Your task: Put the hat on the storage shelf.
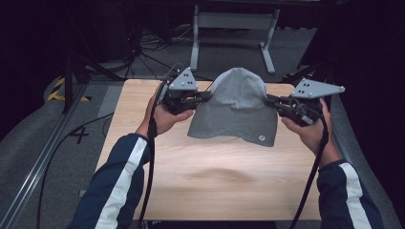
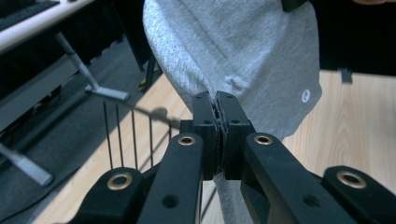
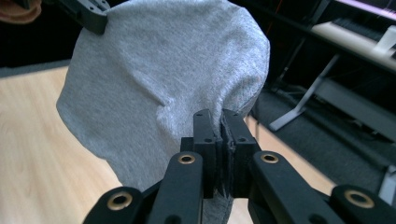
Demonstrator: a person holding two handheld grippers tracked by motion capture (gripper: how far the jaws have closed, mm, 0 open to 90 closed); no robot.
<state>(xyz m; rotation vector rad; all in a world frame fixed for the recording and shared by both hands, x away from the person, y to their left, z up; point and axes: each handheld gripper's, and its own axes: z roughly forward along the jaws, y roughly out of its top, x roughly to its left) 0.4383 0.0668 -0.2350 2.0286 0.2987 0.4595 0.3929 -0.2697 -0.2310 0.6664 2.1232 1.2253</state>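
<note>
Above the pale wooden table [image 1: 143, 157] we hold a soft grey cotton garment [image 1: 236, 107] in the air, each side edge pinched in fully closed jaws: left gripper [image 1: 203, 96], right gripper [image 1: 272, 100]. We should keep both hands level and the cloth taut. Beyond, a grey metal stand [image 1: 231, 28] sits well clear.

This is looking like a lab or recording studio rather than a home: black curtains [image 1: 43, 28] are hanging all round, shutting the space in darkness. A bare wooden table [image 1: 215, 181] is standing on grey carpet [image 1: 28, 143], with cables [image 1: 143, 47] trailing over the floor beside a metal rail [image 1: 36, 167]. A grey metal stand [image 1: 229, 28] is sitting behind, and yellow-black hazard tape [image 1: 59, 88] is marking the floor.
</note>
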